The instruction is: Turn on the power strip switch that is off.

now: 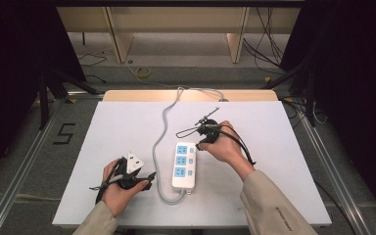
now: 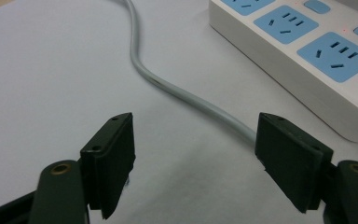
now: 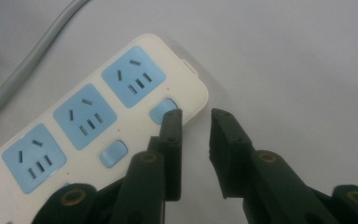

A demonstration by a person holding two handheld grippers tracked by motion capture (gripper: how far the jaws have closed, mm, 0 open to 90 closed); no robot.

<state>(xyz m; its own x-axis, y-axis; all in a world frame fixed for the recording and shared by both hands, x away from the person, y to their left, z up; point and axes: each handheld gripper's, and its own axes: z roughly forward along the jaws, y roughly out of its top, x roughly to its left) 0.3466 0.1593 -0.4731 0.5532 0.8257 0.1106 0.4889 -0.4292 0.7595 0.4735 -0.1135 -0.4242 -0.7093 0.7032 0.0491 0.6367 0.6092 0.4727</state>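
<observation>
1. The power strip [image 1: 184,165] lies near the middle of the table [image 1: 103,137]. Its grey cable [image 2: 186,95] runs off the picture's top in the left gripper view.
2. In the right gripper view, the strip's near end is cut off behind the right claw [image 3: 193,116].
3. The right claw hovers at the strip's far end, its jaws partly spread and pinching nothing.
4. The left claw [image 2: 193,140] rests low beside the cable, spread wide and empty.
</observation>
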